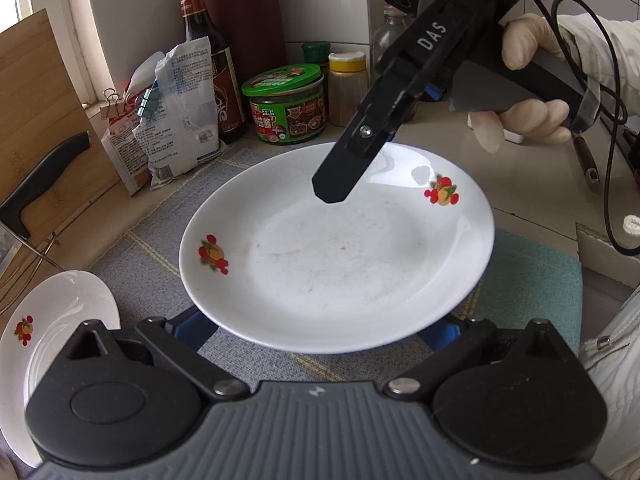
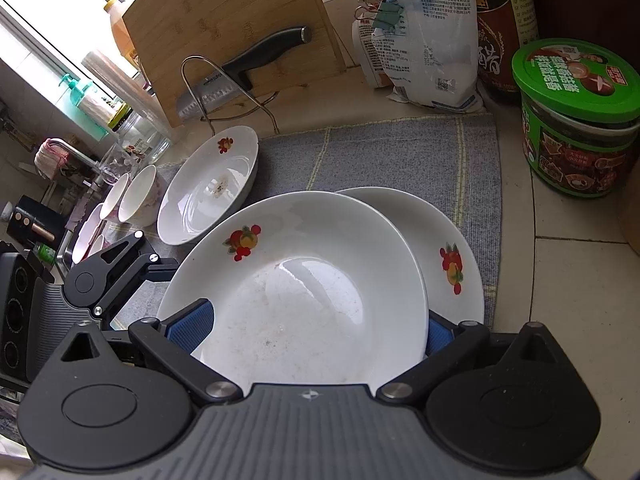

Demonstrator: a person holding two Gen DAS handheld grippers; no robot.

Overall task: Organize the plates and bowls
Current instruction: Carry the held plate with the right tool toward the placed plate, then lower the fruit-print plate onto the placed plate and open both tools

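In the left wrist view a white plate with fruit prints sits above the grey mat, its near rim over my left gripper, whose blue pads spread wide beneath it. My right gripper hangs over the plate's far side, looking shut. In the right wrist view a white plate lies between the right gripper's spread blue pads, over a second plate. A third plate lies left on the mat. Small bowls stand beyond it.
A green-lidded jar, sauce bottle, spice jars and clipped bags line the back wall. A bamboo board with a knife stands at left. Another plate lies lower left.
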